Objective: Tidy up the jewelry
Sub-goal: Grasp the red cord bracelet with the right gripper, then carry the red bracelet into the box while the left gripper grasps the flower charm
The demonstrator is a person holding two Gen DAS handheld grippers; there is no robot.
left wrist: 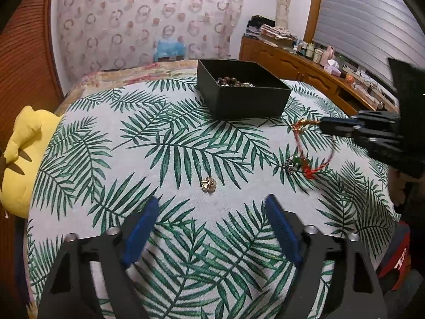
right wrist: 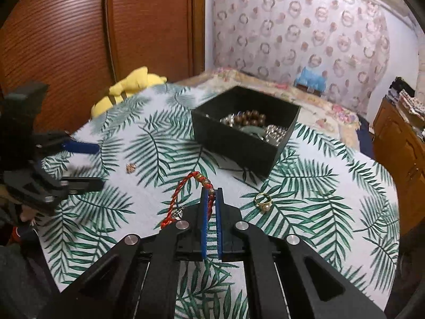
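Note:
A black open box (left wrist: pixel 247 93) holding bead bracelets stands on the palm-leaf cloth; it also shows in the right wrist view (right wrist: pixel 239 138). My right gripper (right wrist: pixel 211 190) is shut on a red cord bracelet (right wrist: pixel 183 188) with gold beads, lifted above the cloth; in the left wrist view the bracelet (left wrist: pixel 313 154) hangs from the right gripper (left wrist: pixel 322 126), right of the box. My left gripper (left wrist: pixel 212 202) is open and empty, just short of a small gold flower piece (left wrist: pixel 208 184), which the right wrist view (right wrist: pixel 130 168) also shows. A gold ring (right wrist: pixel 263 202) lies right of the right gripper.
A yellow plush toy (left wrist: pixel 21 154) lies at the cloth's left edge. A wooden dresser (left wrist: pixel 305 66) with small items stands at the right, a wooden wardrobe (right wrist: pixel 79 40) behind. The left gripper (right wrist: pixel 79 164) appears at the left of the right wrist view.

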